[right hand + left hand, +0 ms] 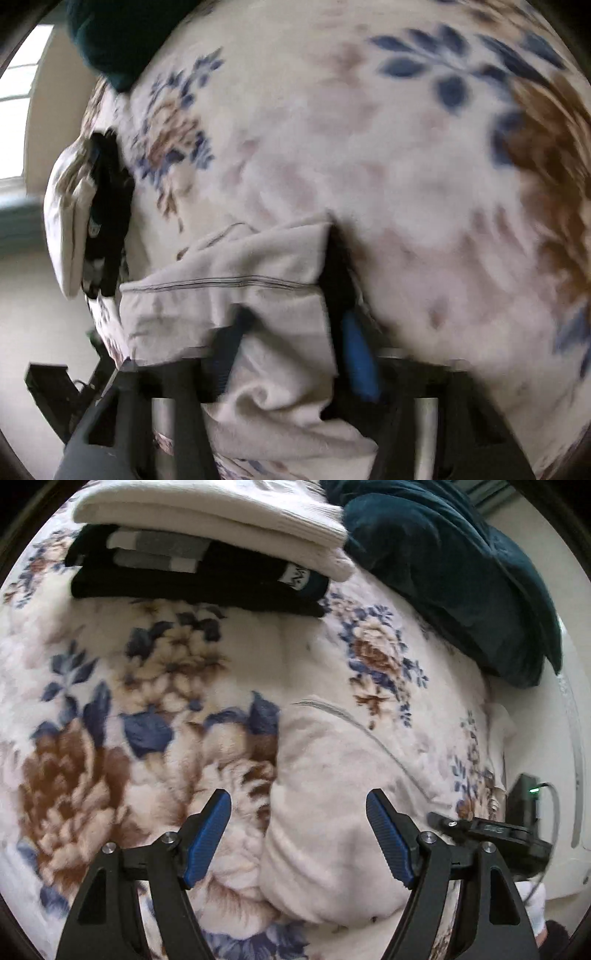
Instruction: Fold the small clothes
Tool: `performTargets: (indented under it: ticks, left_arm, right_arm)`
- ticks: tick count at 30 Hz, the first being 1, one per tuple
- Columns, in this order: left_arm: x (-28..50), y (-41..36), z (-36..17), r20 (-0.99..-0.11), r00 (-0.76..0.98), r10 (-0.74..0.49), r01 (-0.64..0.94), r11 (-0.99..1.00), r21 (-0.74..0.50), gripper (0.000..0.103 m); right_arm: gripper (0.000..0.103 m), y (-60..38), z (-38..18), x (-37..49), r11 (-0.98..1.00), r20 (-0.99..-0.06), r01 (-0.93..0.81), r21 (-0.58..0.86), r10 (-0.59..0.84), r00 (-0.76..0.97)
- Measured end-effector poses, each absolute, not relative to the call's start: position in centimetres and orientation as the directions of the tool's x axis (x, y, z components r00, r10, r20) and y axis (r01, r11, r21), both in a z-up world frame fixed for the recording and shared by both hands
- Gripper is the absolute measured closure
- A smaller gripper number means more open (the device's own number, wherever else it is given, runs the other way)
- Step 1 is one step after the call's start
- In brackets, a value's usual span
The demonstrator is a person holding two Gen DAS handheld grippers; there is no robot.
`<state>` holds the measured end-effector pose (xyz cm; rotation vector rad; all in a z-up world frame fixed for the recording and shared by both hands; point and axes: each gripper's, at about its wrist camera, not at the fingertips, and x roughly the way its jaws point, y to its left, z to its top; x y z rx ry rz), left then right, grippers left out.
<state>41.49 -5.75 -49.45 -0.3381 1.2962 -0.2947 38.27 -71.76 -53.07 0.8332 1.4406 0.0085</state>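
A pale pink garment (pixel 332 794) with a grey seam lies on the floral blanket (pixel 147 686). My left gripper (pixel 299 812) is open and empty, hovering over the garment's left edge. In the right wrist view the same garment (pixel 229 295) bunches between the blue pads (pixel 358 354) of my right gripper (pixel 291 332). The jaws stand partly apart with cloth filling the gap, and the view is blurred. My right gripper's body (pixel 491 830) shows at the garment's right edge in the left wrist view.
A stack of folded clothes, white (pixel 221 513) on black (pixel 192 583), sits at the blanket's far side; it also shows in the right wrist view (pixel 85 221). A dark teal blanket (pixel 461 572) lies far right. A black device (pixel 524 797) with a green light stands beyond the bed's edge.
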Motion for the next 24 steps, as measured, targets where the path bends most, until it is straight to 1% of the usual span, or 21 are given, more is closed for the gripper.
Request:
performTargets:
  ticks: [3,6,8,10,11,12,13,14,15,17,18,20,22,23,24]
  left_arm:
    - [41.2,-5.5,-49.1,-0.89,0.237,-0.39,-0.004,0.915,-0.403,0.029]
    - [40.9,-6.4,-49.0,-0.895,0.229,-0.382,0.002,0.92,-0.392,0.029]
    - [40.8,-7.2,-49.4,-0.904,0.221,-0.367,0.018,0.928,-0.372,0.029]
    - [40.8,-8.1,-50.3,-0.921,0.203,-0.332,0.03,0.942,-0.333,0.029]
    - [40.7,-8.4,-50.8,-0.926,0.189,-0.328,0.029,0.944,-0.328,0.029]
    - [40.6,-8.5,-51.0,-0.925,0.186,-0.331,0.022,0.943,-0.333,0.029]
    - [40.5,-8.4,-51.0,-0.923,0.192,-0.333,0.011,0.941,-0.338,0.029]
    - [40.4,-8.3,-50.9,-0.922,0.196,-0.334,0.001,0.94,-0.34,0.029]
    - [40.3,-8.1,-50.8,-0.92,0.201,-0.338,-0.012,0.938,-0.347,0.029]
    - [40.1,-7.6,-50.5,-0.914,0.215,-0.344,-0.04,0.932,-0.36,0.029]
    - [39.9,-7.2,-50.4,-0.911,0.221,-0.348,-0.054,0.928,-0.367,0.029]
    - [39.7,-6.7,-50.3,-0.909,0.227,-0.35,-0.073,0.924,-0.375,0.029]
    - [39.6,-6.2,-50.2,-0.911,0.231,-0.343,-0.088,0.925,-0.37,0.029]
    - [39.5,-6.0,-50.3,-0.911,0.23,-0.342,-0.093,0.924,-0.37,0.029]
    - [39.5,-5.9,-50.3,-0.913,0.228,-0.339,-0.096,0.925,-0.367,0.029]
  right_arm:
    - [0.098,-71.7,-49.7,39.0,0.8,-0.88,0.37,0.473,0.413,0.233]
    - [0.098,-73.1,-47.1,40.6,0.81,-0.869,0.326,0.487,0.411,0.277]
    - [0.098,-73.4,-47.5,42.1,0.818,-0.866,0.295,0.494,0.433,0.25]
    - [0.096,-73.7,-48.7,42.9,0.79,-0.849,0.31,0.528,0.491,0.195]
    - [0.085,-73.9,-49.3,42.9,0.781,-0.849,0.335,0.526,0.501,0.165]
    - [0.078,-74.3,-49.7,42.1,0.773,-0.852,0.365,0.519,0.5,0.154]
    - [0.06,-74.9,-49.6,41.1,0.762,-0.851,0.382,0.522,0.498,0.168]
    - [0.05,-75.5,-49.7,39.8,0.744,-0.844,0.404,0.531,0.506,0.179]
    - [0.048,-76.0,-50.4,37.8,0.707,-0.831,0.453,0.543,0.531,0.169]
    - [0.048,-76.2,-52.2,34.7,0.626,-0.804,0.557,0.546,0.579,0.137]
    - [0.048,-76.1,-53.8,32.2,0.54,-0.761,0.631,0.557,0.636,0.127]
    - [0.048,-75.3,-55.8,29.5,0.455,-0.719,0.701,0.549,0.684,0.119]
    - [0.048,-73.7,-58.3,27.0,0.31,-0.638,0.768,0.561,0.752,0.163]
    - [0.048,-73.4,-58.8,26.5,0.258,-0.618,0.782,0.568,0.761,0.198]
    - [0.048,-72.9,-59.5,26.0,0.173,-0.587,0.786,0.593,0.762,0.275]
